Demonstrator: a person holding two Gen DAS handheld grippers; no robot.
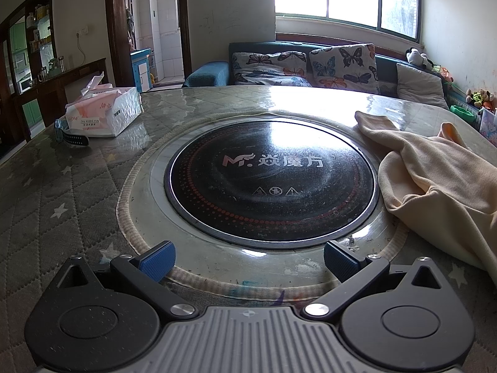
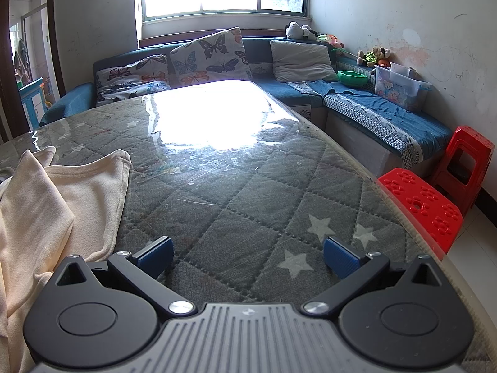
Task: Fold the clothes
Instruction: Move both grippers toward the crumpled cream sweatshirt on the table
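Observation:
A cream garment (image 1: 435, 177) lies crumpled on the table at the right of the left wrist view, one sleeve end reaching toward the far edge. It also shows at the left of the right wrist view (image 2: 62, 199). My left gripper (image 1: 248, 261) is open and empty, low over the near rim of the round black cooktop (image 1: 270, 180), left of the garment. My right gripper (image 2: 248, 256) is open and empty over the grey quilted table cover (image 2: 248, 202), with its left finger close beside the garment's edge.
A tissue box (image 1: 105, 112) and a dark watch (image 1: 73, 138) sit at the table's far left. A blue sofa with butterfly cushions (image 2: 208, 56) lines the far side. Two red plastic stools (image 2: 419, 205) stand by the table's right edge.

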